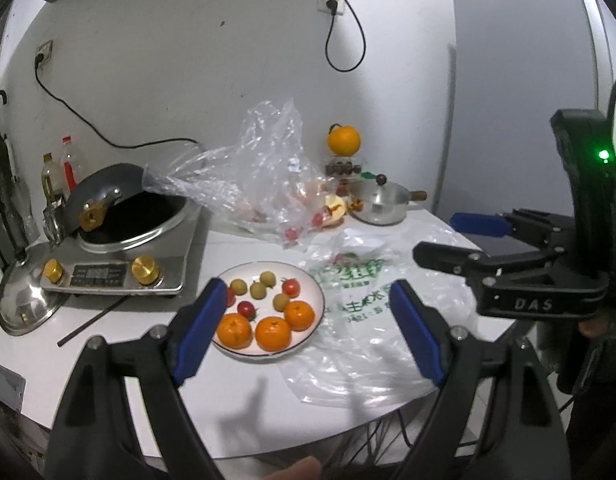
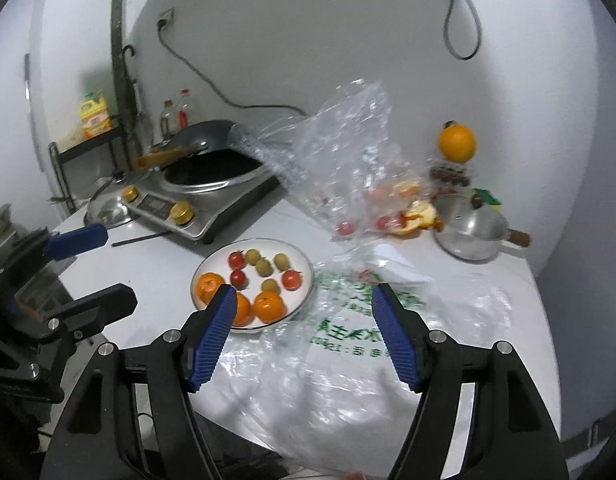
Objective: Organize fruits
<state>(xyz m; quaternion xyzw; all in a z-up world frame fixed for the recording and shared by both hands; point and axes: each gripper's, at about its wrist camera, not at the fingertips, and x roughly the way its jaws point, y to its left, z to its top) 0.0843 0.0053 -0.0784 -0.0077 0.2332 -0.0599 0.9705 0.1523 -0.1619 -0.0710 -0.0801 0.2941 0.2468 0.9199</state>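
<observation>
White plate [image 1: 267,350] sits on the table [image 1: 107,360] in front of my induction cooker [image 1: 119,268], and it holds the fruit: three tangerines [image 1: 272,333] along its near edge, four small yellow-green fruits [image 1: 258,290] toward the far side, and cherry tomatoes [image 1: 290,287] scattered among them. My left gripper [image 1: 305,332] hovers above the table just short of the plate, fingers spread wide and holding nothing; its left pad [image 1: 197,328] overlaps the plate's near-left rim in view. My right gripper [image 2: 303,340] is likewise released and empty, poised over a flat printed bag [image 2: 360,320] that lies touching the plate's right side (green lettering shows through the plastic).

Behind the plate a crumpled clear bag [image 1: 263,168] stands up loosely, with a few more tomatoes [image 2: 384,222] and some orange peel [image 2: 422,216] at its base. Further back, an orange [image 1: 344,140] rests on top of a small clear box, and a steel pot [image 1: 382,202] with a wooden handle sits to the right of the peel. A wok [image 1: 103,196] leans on the cooker, a steel lid [image 1: 23,300] lies on the table at the cooker's left, and a dark stick [image 1: 93,320] lies on the table in front of it.
</observation>
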